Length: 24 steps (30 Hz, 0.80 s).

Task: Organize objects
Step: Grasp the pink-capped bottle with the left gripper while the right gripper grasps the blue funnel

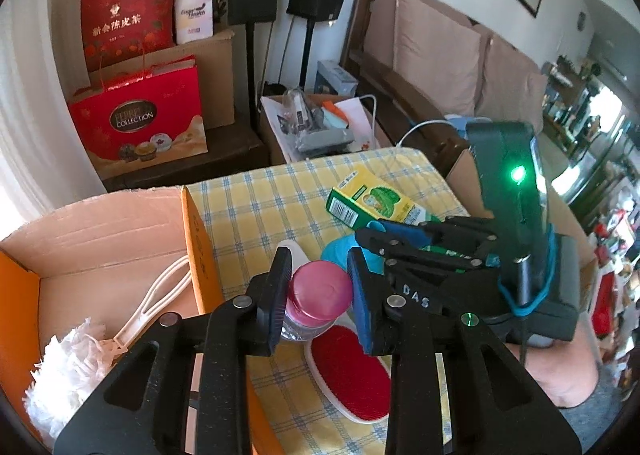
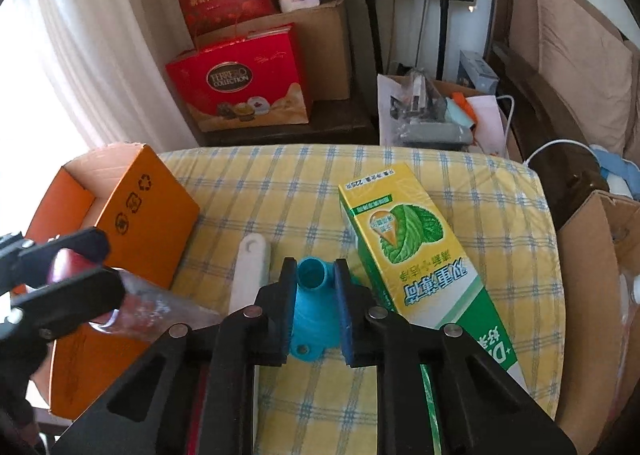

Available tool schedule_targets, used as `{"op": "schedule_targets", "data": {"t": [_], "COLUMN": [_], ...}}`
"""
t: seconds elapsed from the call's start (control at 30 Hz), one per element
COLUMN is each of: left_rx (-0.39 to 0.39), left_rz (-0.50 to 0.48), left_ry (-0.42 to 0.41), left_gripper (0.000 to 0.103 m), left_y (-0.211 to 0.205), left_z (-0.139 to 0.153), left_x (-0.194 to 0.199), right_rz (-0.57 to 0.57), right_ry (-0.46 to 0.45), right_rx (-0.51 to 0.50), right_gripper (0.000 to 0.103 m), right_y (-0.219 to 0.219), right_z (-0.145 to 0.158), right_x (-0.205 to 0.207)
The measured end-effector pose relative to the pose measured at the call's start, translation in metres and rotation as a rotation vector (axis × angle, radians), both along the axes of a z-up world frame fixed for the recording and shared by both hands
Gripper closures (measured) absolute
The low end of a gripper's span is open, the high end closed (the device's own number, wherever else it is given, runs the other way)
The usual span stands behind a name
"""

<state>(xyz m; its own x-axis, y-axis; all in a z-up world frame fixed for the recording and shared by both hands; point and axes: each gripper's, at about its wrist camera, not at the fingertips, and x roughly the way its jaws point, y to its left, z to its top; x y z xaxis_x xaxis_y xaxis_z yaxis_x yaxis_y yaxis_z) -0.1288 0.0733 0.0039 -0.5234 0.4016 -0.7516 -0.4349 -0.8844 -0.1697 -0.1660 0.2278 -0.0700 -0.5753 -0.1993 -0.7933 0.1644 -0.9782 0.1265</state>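
**Two items gripped at once over the checked table**

A living room is seen behind, with red gift boxes, speakers on stands and a sofa; in front lies a table (image 2: 460, 183) under a yellow-and-blue checked cloth. At its left edge an orange cardboard box (image 2: 132, 215) stands open, and a white duster (image 1: 68, 367) already lies inside, so the box is judged to be the collecting place.

The left gripper (image 1: 320, 291) is clenched on a clear bottle with a pink cap (image 1: 320, 291), taken by the cap end and held clear of the cloth just beside the box wall, above a red-faced lint brush (image 1: 352, 371). The grip near the cap is presumably chosen because the cap is the narrowest, firmest part.

The right gripper (image 2: 314, 303) is angled steeply downward and its pads are closed against the sides of a blue funnel-like piece (image 2: 310, 295), which rests on the cloth between the brush's white handle (image 2: 250, 275) and a yellow-green carton (image 2: 416, 255) lying flat. Lifting is judged not yet begun.
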Motion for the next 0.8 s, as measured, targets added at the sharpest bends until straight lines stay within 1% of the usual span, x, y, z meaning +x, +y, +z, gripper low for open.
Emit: {"op": "schedule_targets", "data": {"t": [0.13, 0.27, 0.5, 0.67, 0.8], "left_rx": [0.032, 0.058, 0.1, 0.093, 0.074], "left_rz": [-0.001, 0.001, 0.01, 0.031, 0.082], "left_ry": [0.016, 0.038, 0.082, 0.126, 0.145], "left_gripper": [0.077, 0.077, 0.077, 0.077, 0.077], "left_y": [-0.004, -0.011, -0.036, -0.057, -0.081], "left_z": [0.014, 0.031, 0.066, 0.091, 0.103], "left_x": [0.004, 0.01, 0.022, 0.027, 0.021], "right_rz": [0.0, 0.001, 0.012, 0.055, 0.112], "right_ry": [0.033, 0.072, 0.122, 0.15, 0.172], "right_rx": [0.019, 0.027, 0.02, -0.008, -0.021], "right_gripper": [0.087, 0.087, 0.087, 0.087, 0.087], "right_y": [-0.001, -0.001, -0.001, -0.013, -0.034], "right_z": [0.011, 0.032, 0.072, 0.099, 0.117], "right_x": [0.006, 0.014, 0.028, 0.041, 0.053]}}
